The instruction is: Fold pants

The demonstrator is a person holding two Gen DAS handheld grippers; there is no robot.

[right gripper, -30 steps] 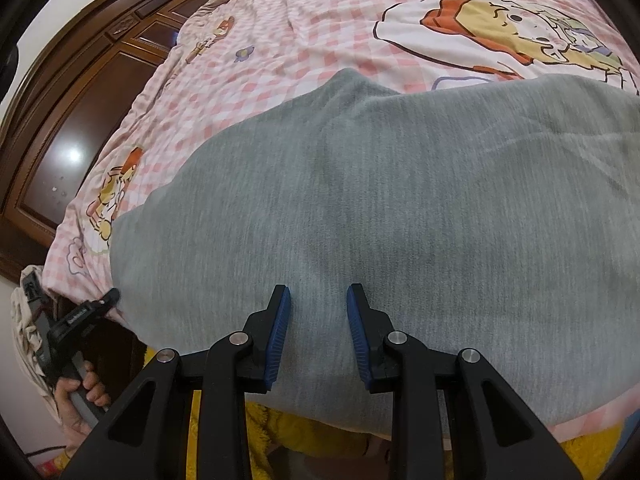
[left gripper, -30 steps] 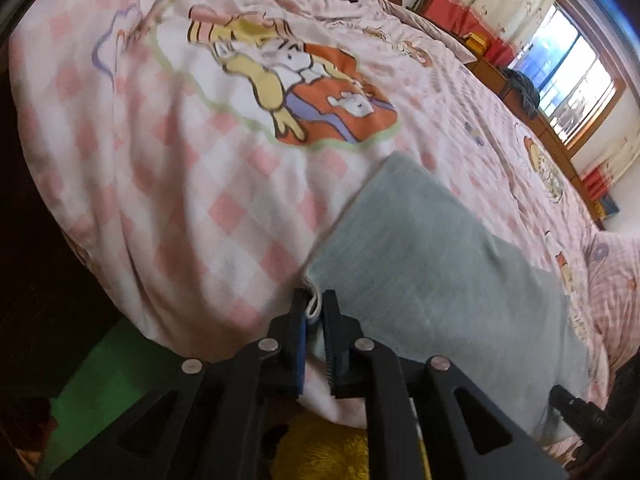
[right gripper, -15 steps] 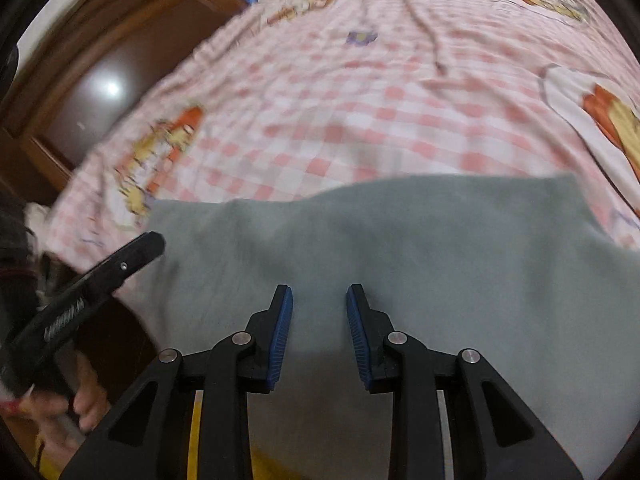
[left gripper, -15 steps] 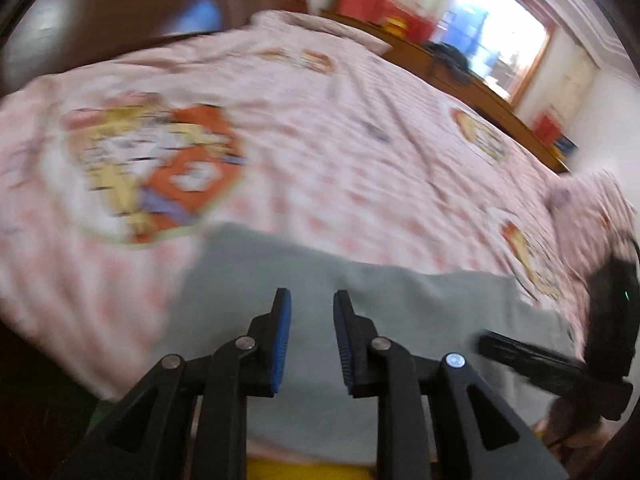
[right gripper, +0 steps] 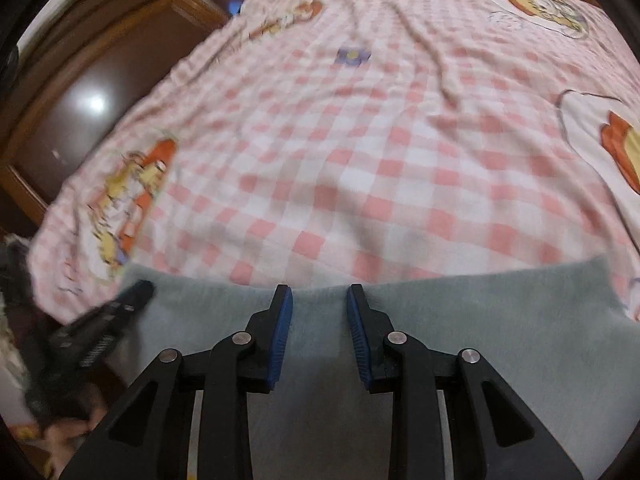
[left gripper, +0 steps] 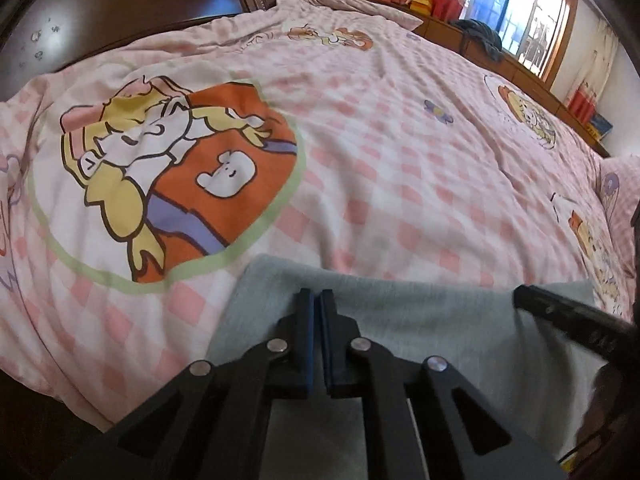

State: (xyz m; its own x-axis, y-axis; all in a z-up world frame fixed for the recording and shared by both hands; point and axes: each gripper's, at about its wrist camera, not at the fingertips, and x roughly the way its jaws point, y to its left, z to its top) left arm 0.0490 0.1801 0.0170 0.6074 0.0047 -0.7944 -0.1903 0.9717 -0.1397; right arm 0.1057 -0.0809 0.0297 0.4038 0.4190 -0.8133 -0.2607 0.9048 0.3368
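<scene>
Pants: the grey pants (right gripper: 440, 320) lie flat on the near edge of the bed, as a folded band; the long axis runs left to right, across both grippers.
Far edge: it is a straight line just beyond the fingertips of both grippers, with the pink checked bedcover (right gripper: 360, 152) beyond it.
Left gripper (left gripper: 316, 312): it is over the left part of the band; the blue pads are closed together, and I cannot see any cloth between them.
Right gripper (right gripper: 319, 304): it is over the right part; the jaws stand partly open and hold nothing, with the cloth below them.
Nearer hand: both look equally near the pants.
Free room: the bedcover is wide and bare on the far side, so there is room; the dark wooden wardrobe (left gripper: 120, 8) is well apart.
</scene>
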